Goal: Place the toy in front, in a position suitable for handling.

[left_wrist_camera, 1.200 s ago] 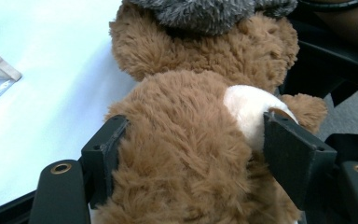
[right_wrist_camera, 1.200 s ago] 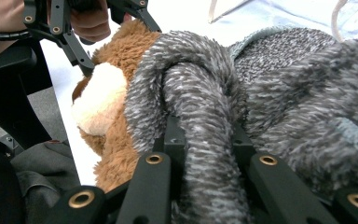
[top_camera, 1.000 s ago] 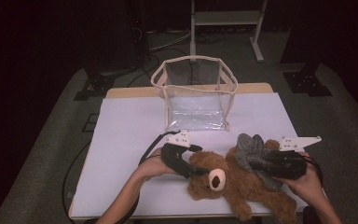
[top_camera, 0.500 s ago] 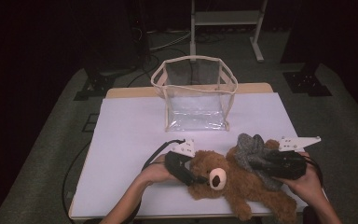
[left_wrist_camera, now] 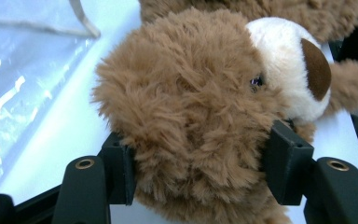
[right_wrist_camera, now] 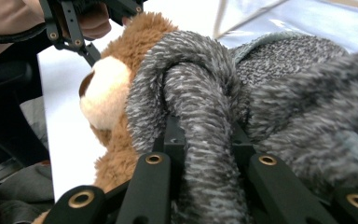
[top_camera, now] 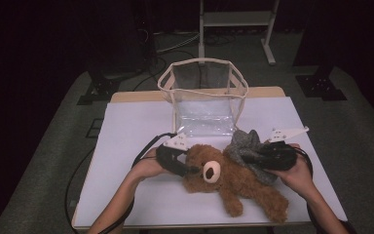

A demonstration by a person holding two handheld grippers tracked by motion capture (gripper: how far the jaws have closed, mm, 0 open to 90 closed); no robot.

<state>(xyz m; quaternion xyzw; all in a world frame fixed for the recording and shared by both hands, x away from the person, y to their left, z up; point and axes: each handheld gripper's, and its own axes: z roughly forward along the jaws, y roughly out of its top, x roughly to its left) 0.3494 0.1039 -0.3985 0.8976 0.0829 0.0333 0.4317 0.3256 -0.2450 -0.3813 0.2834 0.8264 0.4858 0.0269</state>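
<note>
Teddy bear [top_camera: 233,178] lying on bench [top_camera: 126,146], just in front of clear bag [top_camera: 202,105]. Left gripper [left_wrist_camera: 198,163] fingers clamp bear's head. Right gripper [right_wrist_camera: 205,140] fingers pinch grey knit cloth [right_wrist_camera: 279,93] draped over bear. Risk: fur compresses, head slips free on lift; cloth may snag.

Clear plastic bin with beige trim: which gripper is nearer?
Left, narrowly. Left gripper sits just before the clear plastic bin, on the brown plush bear's head; right gripper grips grey knit cloth, slightly right.
</note>
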